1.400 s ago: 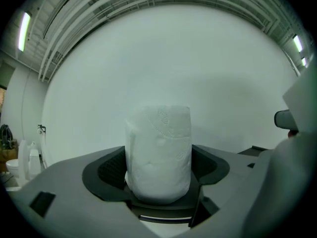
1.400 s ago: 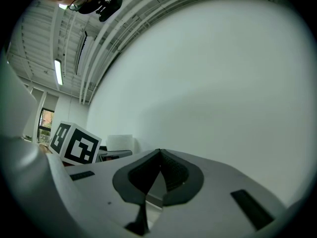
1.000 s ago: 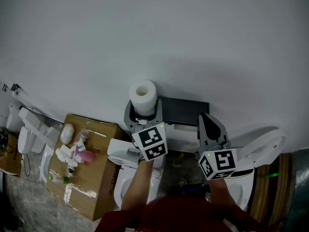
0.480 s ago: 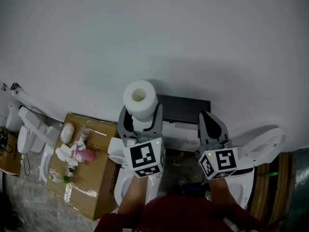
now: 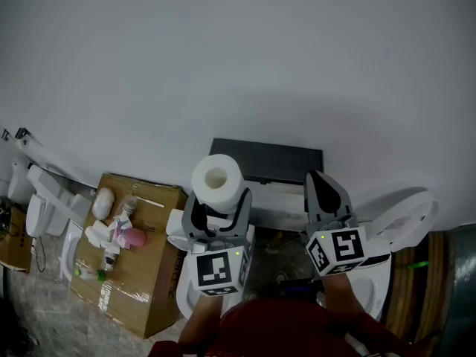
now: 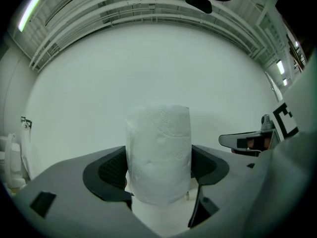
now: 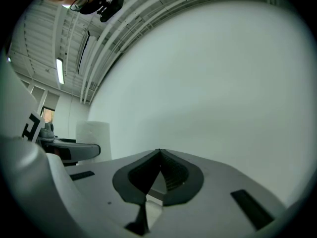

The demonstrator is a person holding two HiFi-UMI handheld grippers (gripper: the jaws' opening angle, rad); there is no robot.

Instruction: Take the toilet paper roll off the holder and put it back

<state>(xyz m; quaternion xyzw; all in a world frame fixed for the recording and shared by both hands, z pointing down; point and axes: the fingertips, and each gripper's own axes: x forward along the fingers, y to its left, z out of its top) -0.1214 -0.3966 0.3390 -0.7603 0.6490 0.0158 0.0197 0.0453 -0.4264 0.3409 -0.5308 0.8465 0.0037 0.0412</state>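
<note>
Toilet paper roll [image 5: 216, 178]: is standing upright, clear of the black holder [image 5: 277, 162], at 8 o'clock of it in the head view. Left gripper [image 5: 216, 199]: is holding the roll, jaws spread wide, 1 pad pressing on each side. Right gripper [image 5: 321, 178]: is hanging at 3 o'clock of the left gripper, jaws closed together on nothing. Cardboard box [image 5: 145, 274]: is lying at 8 o'clock of the roll.

Soft, even light is cast from ceiling strip lamps [image 6: 28, 11]. Faint shadows are thrown on the wall [image 5: 223, 65]. Edges are bent and darkened by wide-angle lenses.
</note>
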